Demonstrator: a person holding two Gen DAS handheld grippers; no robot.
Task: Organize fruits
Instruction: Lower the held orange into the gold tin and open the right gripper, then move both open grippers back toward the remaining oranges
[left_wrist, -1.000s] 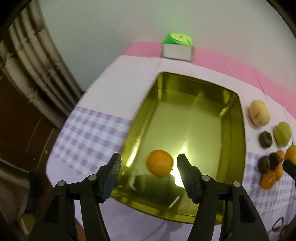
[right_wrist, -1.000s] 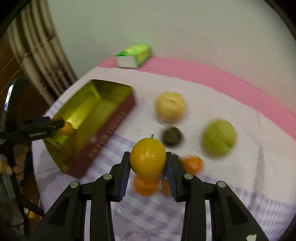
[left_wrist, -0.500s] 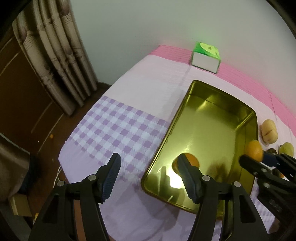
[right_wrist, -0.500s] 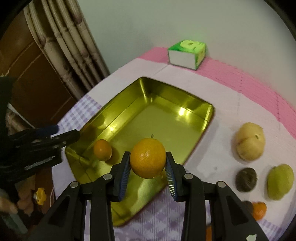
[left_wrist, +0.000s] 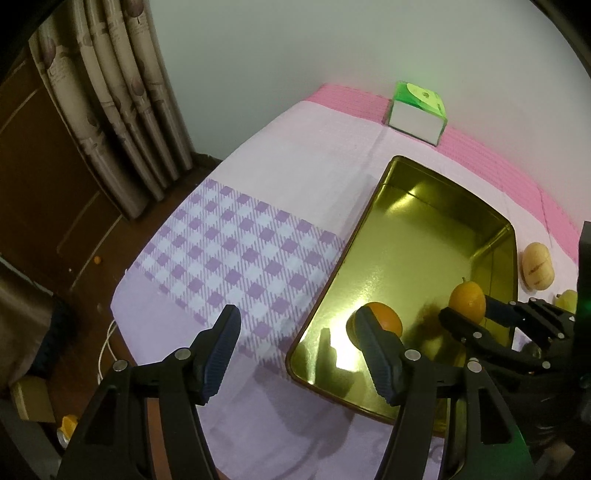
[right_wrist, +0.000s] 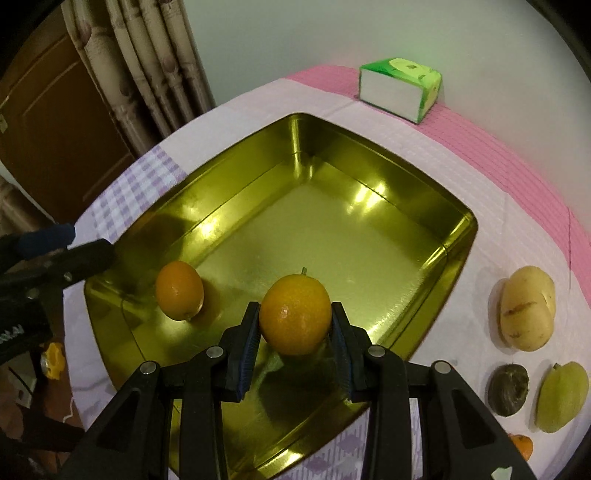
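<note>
A gold metal tray (right_wrist: 332, 221) lies on the cloth, and one orange (right_wrist: 180, 290) rests in its near-left part. My right gripper (right_wrist: 294, 321) is shut on a second orange (right_wrist: 295, 314) with a short stem, held over the tray's near half. The left wrist view shows that held orange (left_wrist: 467, 302) in the right gripper (left_wrist: 467, 312) above the tray (left_wrist: 424, 229). My left gripper (left_wrist: 295, 317) stands open and empty over the checked cloth at the tray's near-left corner. Its right finger partly covers the resting orange (left_wrist: 388, 321).
A green and white tissue box (right_wrist: 399, 88) stands behind the tray. Right of the tray lie a pale yellow fruit (right_wrist: 526, 310), a dark round fruit (right_wrist: 509, 384), a green fruit (right_wrist: 561, 397) and a small orange one (right_wrist: 521, 445). The table's edge, a curtain and a wooden door are on the left.
My right gripper carried its orange from above the loose fruits to over the tray and lower. My left gripper drew away leftward from the orange resting in the tray.
</note>
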